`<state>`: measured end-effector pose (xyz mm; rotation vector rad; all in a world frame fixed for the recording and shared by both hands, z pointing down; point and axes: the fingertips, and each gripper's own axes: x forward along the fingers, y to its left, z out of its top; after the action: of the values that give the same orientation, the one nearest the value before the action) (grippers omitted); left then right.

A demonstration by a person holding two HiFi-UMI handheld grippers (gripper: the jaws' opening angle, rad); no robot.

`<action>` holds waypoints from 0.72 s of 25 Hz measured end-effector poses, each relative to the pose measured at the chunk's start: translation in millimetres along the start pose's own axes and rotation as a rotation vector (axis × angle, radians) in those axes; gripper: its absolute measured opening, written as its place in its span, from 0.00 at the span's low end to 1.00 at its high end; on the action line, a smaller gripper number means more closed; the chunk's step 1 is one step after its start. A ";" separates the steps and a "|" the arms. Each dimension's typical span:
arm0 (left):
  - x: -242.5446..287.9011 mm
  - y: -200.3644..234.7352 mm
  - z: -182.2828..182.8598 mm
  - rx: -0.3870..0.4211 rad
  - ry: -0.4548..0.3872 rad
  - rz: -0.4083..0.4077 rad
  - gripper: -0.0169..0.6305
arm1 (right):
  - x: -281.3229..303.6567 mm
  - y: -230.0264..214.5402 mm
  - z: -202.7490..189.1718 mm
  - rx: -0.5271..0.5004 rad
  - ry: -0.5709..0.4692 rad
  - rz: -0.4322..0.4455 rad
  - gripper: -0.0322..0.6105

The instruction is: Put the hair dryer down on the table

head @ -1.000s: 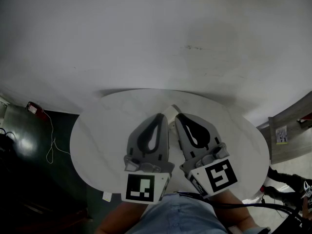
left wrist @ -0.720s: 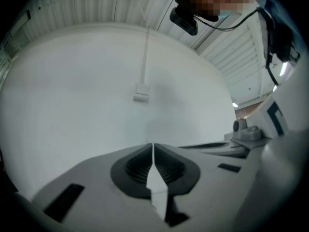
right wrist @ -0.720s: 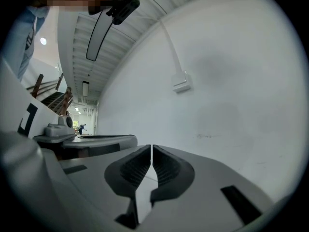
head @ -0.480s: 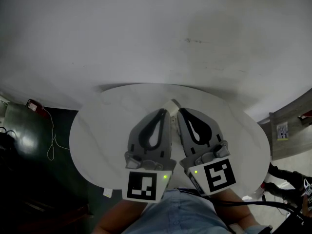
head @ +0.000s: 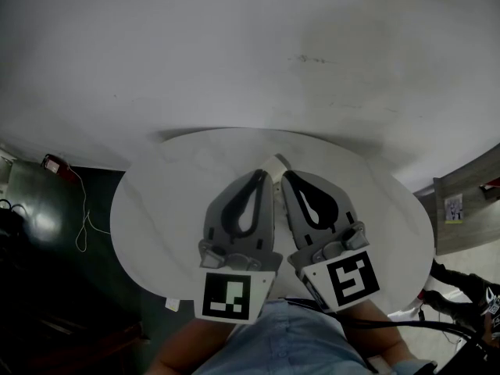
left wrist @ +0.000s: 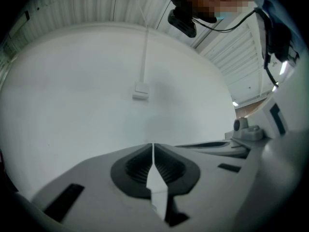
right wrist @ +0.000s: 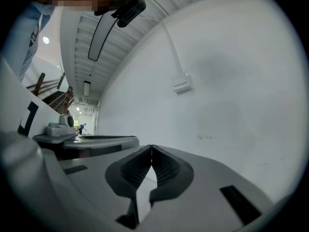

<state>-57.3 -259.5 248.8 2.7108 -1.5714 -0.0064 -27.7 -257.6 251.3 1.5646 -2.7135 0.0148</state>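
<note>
Where left claw [head: 261, 176] sits: lower middle of head view, over round white tabletop [head: 156, 201]
left claw state: clenched, tips meeting, nothing between
right claw [head: 285, 178]: just right of it, same height, clenched, nothing between
claw tips: near each other, contact unclear
hair dryer: no view shows it, place can't be told
background: white wall [head: 250, 53], small wall box [left wrist: 140, 91] centre of left gripper view
</note>
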 end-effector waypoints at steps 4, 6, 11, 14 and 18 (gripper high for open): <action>-0.7 0.3 -0.3 -0.001 0.004 0.001 0.05 | 0.6 0.1 -0.5 -0.005 0.006 -0.001 0.07; -0.8 0.4 -1.3 -0.004 0.007 0.001 0.05 | 0.9 0.4 -0.8 -0.007 0.005 -0.001 0.07; -0.9 0.8 -2.5 0.001 0.011 0.001 0.05 | 0.3 0.0 -1.2 0.001 0.004 0.000 0.07; -0.9 0.7 -2.5 0.001 0.011 0.001 0.05 | 0.3 0.3 -1.1 0.003 0.002 0.002 0.07; -0.2 0.7 -2.8 -0.004 0.011 0.003 0.05 | 0.9 -0.2 -1.1 0.001 0.001 0.002 0.07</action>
<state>-58.0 -259.7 251.6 2.7012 -1.5705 0.0056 -28.0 -258.5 252.5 1.5615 -2.7153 0.0175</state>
